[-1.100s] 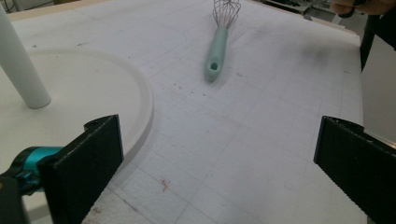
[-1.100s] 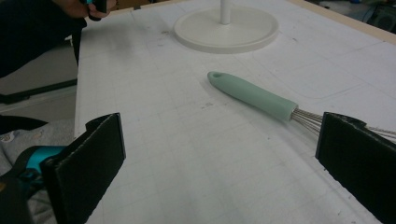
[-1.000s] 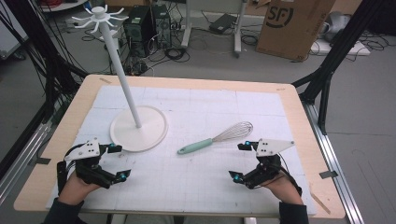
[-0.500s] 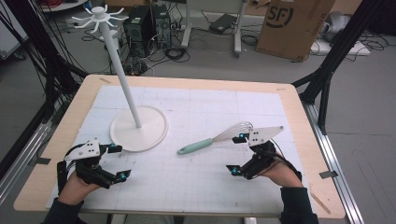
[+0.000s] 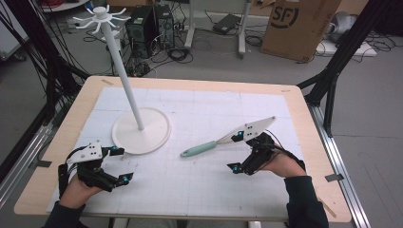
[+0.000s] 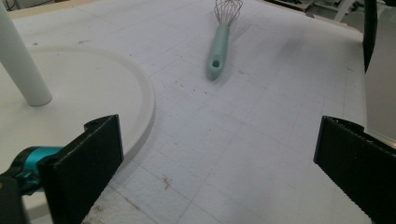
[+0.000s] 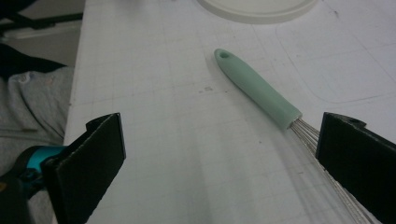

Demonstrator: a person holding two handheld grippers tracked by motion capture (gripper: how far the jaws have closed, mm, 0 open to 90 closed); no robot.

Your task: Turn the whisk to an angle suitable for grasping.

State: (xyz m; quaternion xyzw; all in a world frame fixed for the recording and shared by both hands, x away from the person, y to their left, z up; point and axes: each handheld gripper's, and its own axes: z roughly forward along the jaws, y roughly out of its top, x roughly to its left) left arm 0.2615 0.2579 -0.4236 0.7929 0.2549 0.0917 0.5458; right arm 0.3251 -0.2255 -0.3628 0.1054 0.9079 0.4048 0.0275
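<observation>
A whisk (image 5: 204, 148) lies flat on the table (image 5: 199, 190), just beside the stand (image 5: 141, 130) — not yet picked up. The right gripper (image 5: 240, 153), jaws spread wide, has been brought closer to its handle than a second ago; the left gripper (image 5: 116, 165), also spread, is unmoved.
</observation>
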